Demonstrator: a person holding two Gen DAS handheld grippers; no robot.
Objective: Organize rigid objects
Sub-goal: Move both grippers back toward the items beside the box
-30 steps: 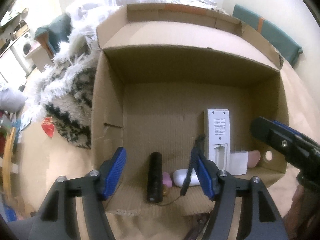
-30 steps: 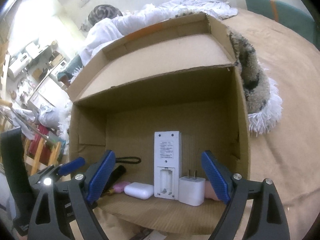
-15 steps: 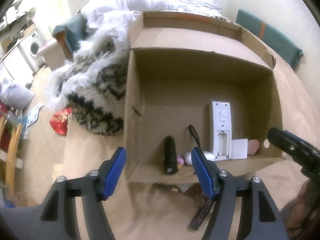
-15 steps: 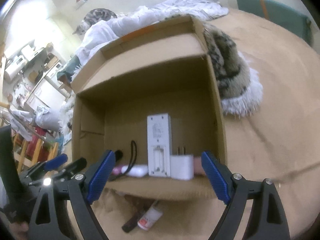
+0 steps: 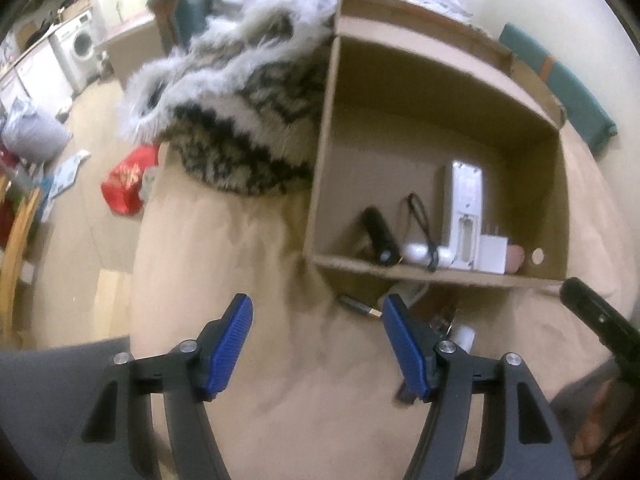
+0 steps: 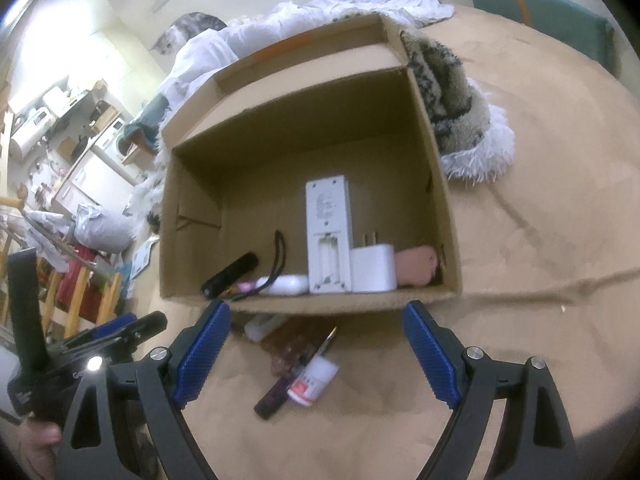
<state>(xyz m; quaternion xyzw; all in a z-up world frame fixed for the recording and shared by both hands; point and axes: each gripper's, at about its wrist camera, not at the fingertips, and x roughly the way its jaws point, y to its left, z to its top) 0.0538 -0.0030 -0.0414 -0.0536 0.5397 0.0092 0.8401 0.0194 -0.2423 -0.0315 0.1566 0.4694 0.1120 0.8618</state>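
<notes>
An open cardboard box sits on the tan bedspread. Along its near wall lie a black flashlight, a white case, a white remote, a white charger plug and a pink object. In front of the box lie a small white bottle with a red label, a dark flat stick and a gold-tipped pen. My left gripper and right gripper are both open and empty, pulled back from the box.
A furry black-and-white blanket lies against the box's far side, with white bedding behind. The bed edge drops at the left to a floor with a red bag and clutter. The left gripper shows in the right wrist view.
Both grippers have drawn back and up out of the box, still open. The loose items in front of the box have come into view. The left view has swung left.
</notes>
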